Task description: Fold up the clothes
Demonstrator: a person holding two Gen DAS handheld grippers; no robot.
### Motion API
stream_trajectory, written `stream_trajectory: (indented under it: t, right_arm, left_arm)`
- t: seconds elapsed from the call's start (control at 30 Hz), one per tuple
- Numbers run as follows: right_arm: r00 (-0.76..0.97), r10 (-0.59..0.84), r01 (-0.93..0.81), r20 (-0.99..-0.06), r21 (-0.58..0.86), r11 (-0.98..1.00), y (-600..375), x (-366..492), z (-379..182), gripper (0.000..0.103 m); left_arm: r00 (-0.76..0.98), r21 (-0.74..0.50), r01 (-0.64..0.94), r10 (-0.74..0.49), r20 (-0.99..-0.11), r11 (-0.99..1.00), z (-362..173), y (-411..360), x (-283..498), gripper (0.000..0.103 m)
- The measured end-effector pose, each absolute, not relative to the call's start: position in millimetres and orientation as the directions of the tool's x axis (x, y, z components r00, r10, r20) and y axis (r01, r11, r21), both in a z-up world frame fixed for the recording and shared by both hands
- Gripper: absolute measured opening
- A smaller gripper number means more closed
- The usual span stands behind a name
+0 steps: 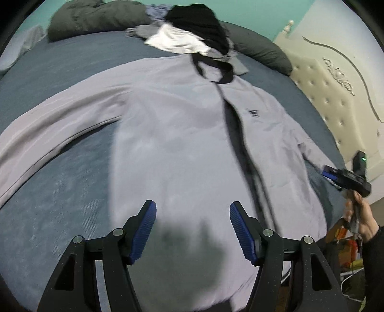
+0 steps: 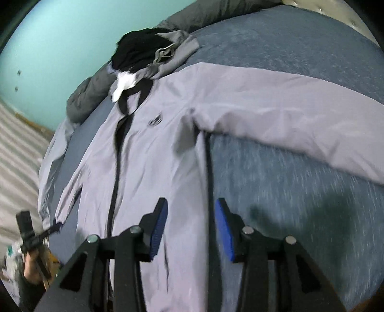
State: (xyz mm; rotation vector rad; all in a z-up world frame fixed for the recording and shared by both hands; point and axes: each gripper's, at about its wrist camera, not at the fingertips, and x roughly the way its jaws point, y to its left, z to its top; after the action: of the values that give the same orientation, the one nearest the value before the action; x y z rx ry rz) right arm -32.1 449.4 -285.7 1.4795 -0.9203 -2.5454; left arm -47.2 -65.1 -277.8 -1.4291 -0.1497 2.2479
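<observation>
A lilac-grey jacket (image 1: 180, 124) lies front up and spread flat on the blue bed (image 1: 60, 182), its dark zipper running down the middle. One sleeve (image 1: 48, 124) stretches out to the left. My left gripper (image 1: 193, 208) hovers open over the jacket's lower front, holding nothing. At the far right a hand holds my right gripper (image 1: 330, 174) near the jacket's other side. In the right wrist view my right gripper (image 2: 192, 206) is open above the jacket (image 2: 148, 148) side edge, below the other sleeve (image 2: 288, 108). The left gripper (image 2: 54, 228) shows small at lower left.
A pile of black, white and grey clothes (image 1: 192, 28) sits at the jacket's collar, seen also as the pile (image 2: 141, 52). Dark grey pillows (image 1: 96, 19) line the far edge. A cream tufted headboard (image 1: 331, 96) stands at right. Clutter lies on the floor by the hand (image 1: 364, 220).
</observation>
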Motion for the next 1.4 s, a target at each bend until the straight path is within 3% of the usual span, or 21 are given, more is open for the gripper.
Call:
stream_trajectory:
  t: [0.33, 0.67, 0.73, 0.8, 0.9, 1.1, 1.23, 1.4]
  right_arm:
    - [-0.572, -0.397, -0.349, -0.717, 0.651, -0.674, 487.7, -96.9, -331.5, 0.044]
    - [-0.648, -0.372, -0.433, -0.665, 0.723, -0.538, 494.8, -120.9, -362.8, 0.044]
    - [-0.668, -0.347, -0.434, -0.658, 0.724, -0.536, 496.2, -122.8, -363.9, 0.04]
    - [-0.676, -0.311, -0.435, -0.668, 0.703, -0.563, 497.8, -124.2, -361.4, 0.014]
    - [-0.701, -0.258, -0.415, -0.664, 0.675, -0.609, 504.5, -125.9, -350.8, 0.006]
    - [-0.682, -0.193, -0.389, -0.706, 0.573, -0.721, 517.8, -140.2, -328.9, 0.005]
    - [-0.543, -0.221, -0.351, -0.81, 0.458, -0.816, 511.1, -150.6, -339.7, 0.005]
    - [-0.52, -0.179, -0.328, -0.835, 0.388, -0.862, 502.6, -136.6, -321.1, 0.009]
  left_arm:
    - [-0.367, -0.323, -0.399, 0.473, -0.801, -0.858, -313.3, 37.5, -123.5, 0.069]
    - [-0.482, -0.299, -0.369, 0.456, -0.748, -0.88, -331.3, 42.0, -143.2, 0.071]
    - [-0.505, -0.307, -0.358, 0.459, -0.731, -0.882, -332.2, 36.9, -142.1, 0.071]
    - [-0.521, -0.315, -0.35, 0.462, -0.718, -0.882, -334.1, 32.5, -140.5, 0.072]
    - [-0.52, -0.316, -0.353, 0.465, -0.716, -0.881, -341.3, 31.1, -136.8, 0.073]
    - [-0.518, -0.317, -0.361, 0.471, -0.714, -0.877, -354.8, 28.9, -129.7, 0.073]
    - [-0.515, -0.318, -0.376, 0.482, -0.709, -0.87, -354.6, 31.2, -128.2, 0.073]
    - [-0.493, -0.333, -0.379, 0.493, -0.717, -0.863, -355.8, 32.3, -128.5, 0.074]
